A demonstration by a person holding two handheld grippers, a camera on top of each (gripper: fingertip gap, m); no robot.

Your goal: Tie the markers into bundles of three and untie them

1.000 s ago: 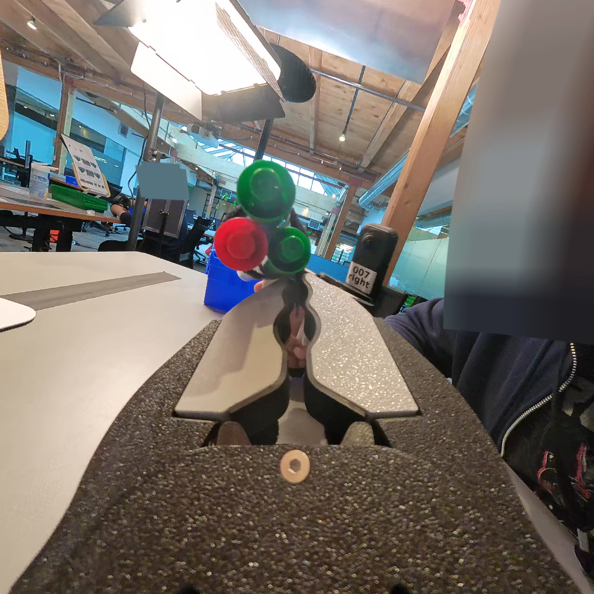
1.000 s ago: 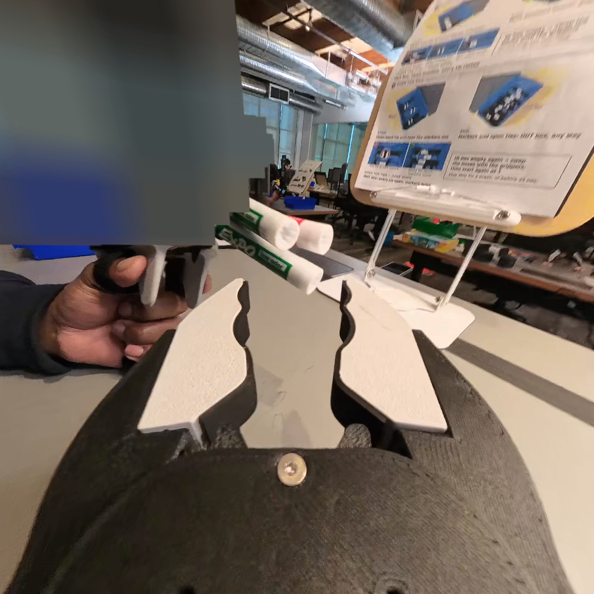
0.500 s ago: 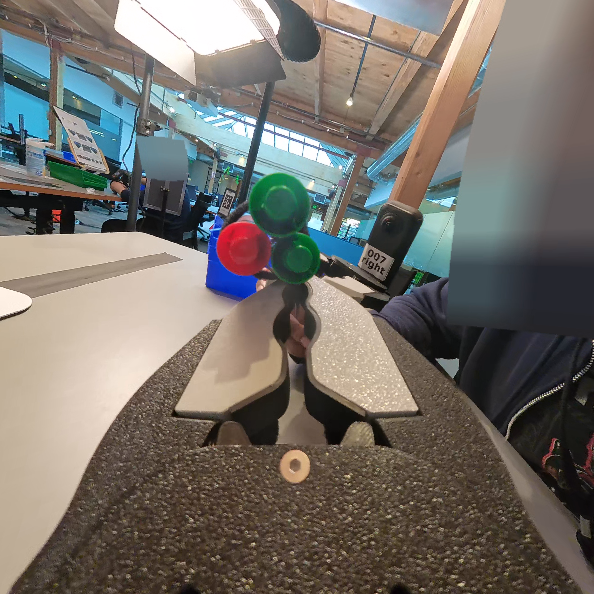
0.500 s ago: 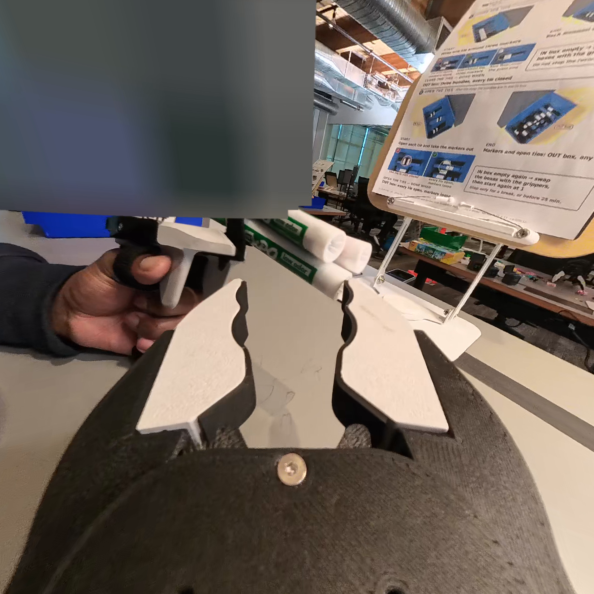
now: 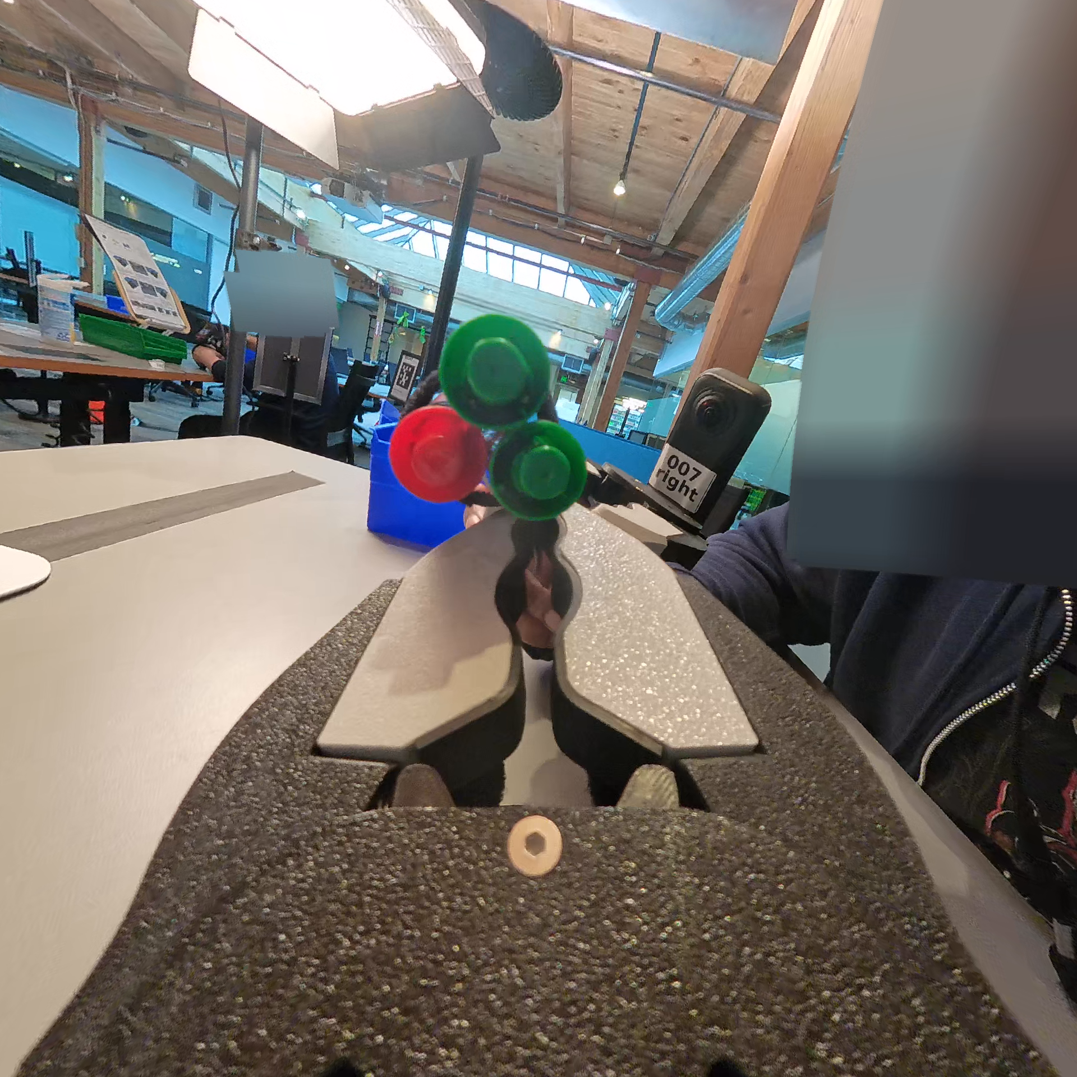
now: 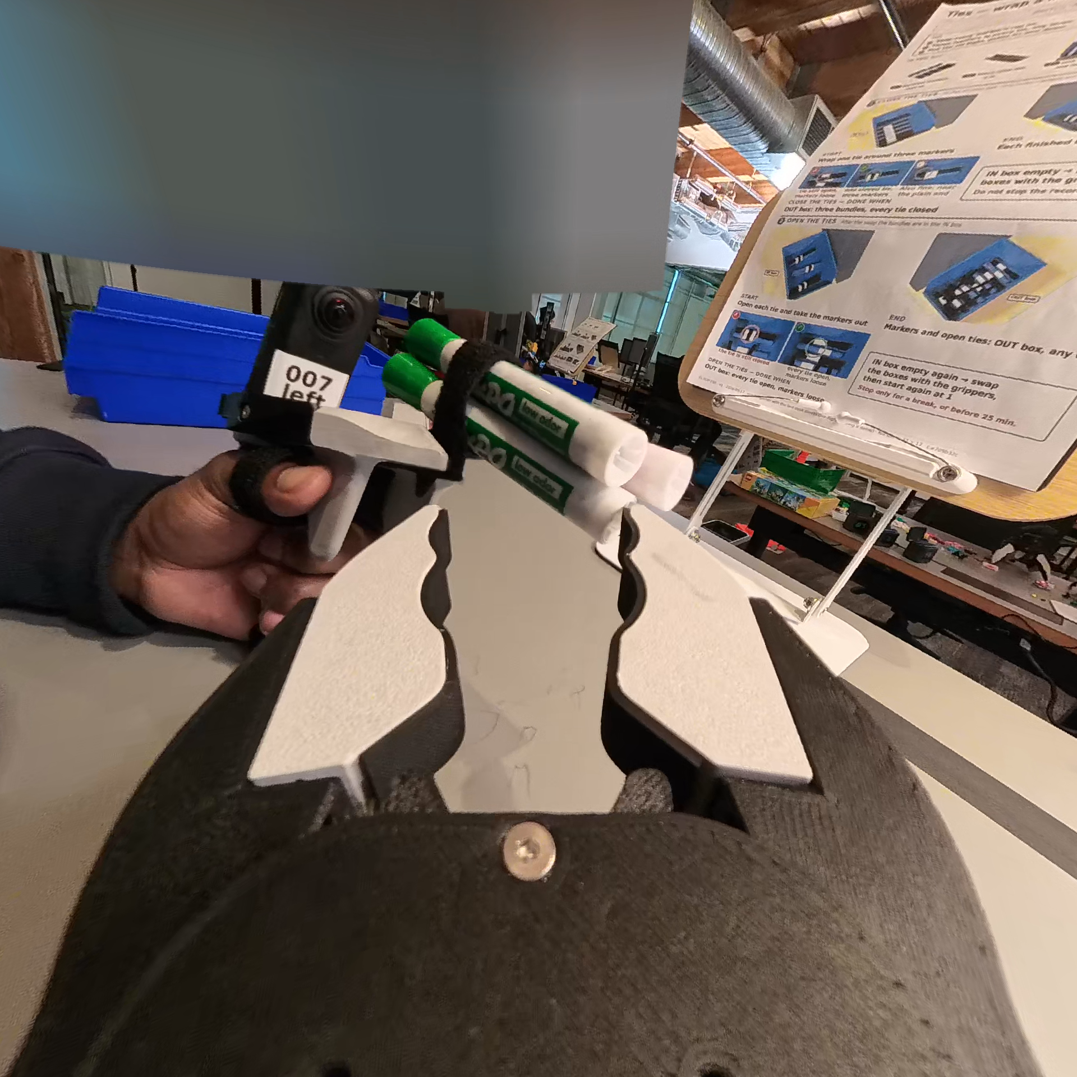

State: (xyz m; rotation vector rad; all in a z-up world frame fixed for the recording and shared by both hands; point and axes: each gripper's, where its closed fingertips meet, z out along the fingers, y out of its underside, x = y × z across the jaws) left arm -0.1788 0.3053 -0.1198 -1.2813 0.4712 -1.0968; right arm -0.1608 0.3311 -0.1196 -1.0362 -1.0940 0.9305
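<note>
Three markers are bound by a black tie (image 6: 453,402) into a bundle (image 6: 542,431): two green and one red. In the left wrist view I see their cap ends: a green cap (image 5: 494,370), a red cap (image 5: 437,453) and a second green cap (image 5: 537,469). My left gripper (image 5: 533,527) is shut on the tie below the bundle and holds it above the table; it also shows in the right wrist view (image 6: 446,463). My right gripper (image 6: 530,518) is open and empty. The markers' white butt ends hang just above its fingertips.
A blue bin (image 5: 402,507) stands on the grey table behind the bundle; it also shows in the right wrist view (image 6: 163,367). An instruction board (image 6: 909,280) on a white stand (image 6: 816,635) stands at the right. A person in a dark hoodie (image 5: 932,670) sits close by. My left and right fingertips are right by each other.
The left gripper has carried the bundle closer to the right gripper, so the marker ends now hang over its fingertips. The right gripper stays open.
</note>
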